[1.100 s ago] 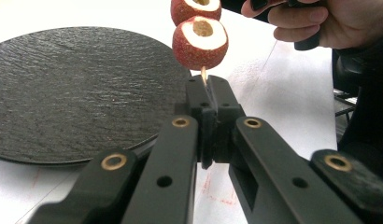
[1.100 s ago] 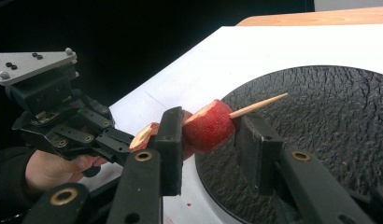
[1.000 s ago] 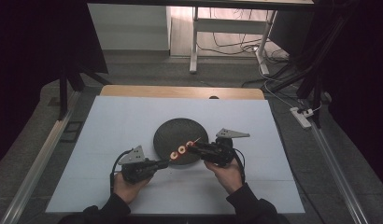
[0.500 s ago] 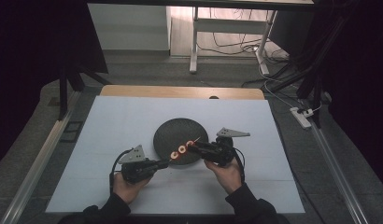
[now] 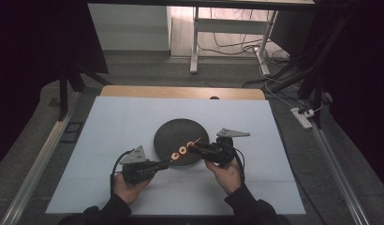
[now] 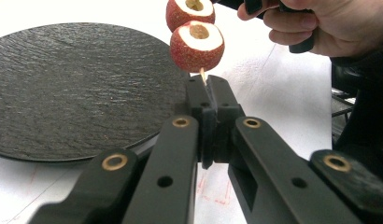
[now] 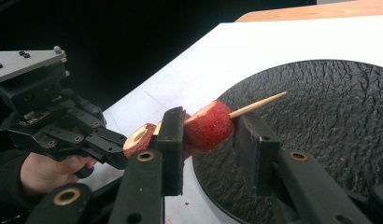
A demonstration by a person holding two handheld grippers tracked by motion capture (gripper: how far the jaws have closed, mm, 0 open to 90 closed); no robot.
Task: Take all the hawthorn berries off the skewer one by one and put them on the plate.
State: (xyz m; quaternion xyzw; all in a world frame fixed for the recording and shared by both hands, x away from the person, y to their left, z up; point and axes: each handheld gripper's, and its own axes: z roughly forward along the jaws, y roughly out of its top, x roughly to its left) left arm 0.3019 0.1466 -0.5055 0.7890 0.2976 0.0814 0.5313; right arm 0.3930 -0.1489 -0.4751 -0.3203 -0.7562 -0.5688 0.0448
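Left gripper (image 6: 208, 93) clamps blunt end of thin wooden skewer (image 7: 257, 105), steadying it over round black slate plate (image 5: 173, 131) at 6 o'clock rim; right gripper (image 7: 208, 128), jaws apart, brackets leading red hollow-cored fruit piece (image 7: 208, 125), likely to slide it off

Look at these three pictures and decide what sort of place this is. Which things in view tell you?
Probably a lab or recording workspace, not a kitchen. A white-covered table stands amid dark curtains, loose floor cables and a white power strip. The only tableware is a round black slate plate, with a wooden skewer of red fruit slices beside it.
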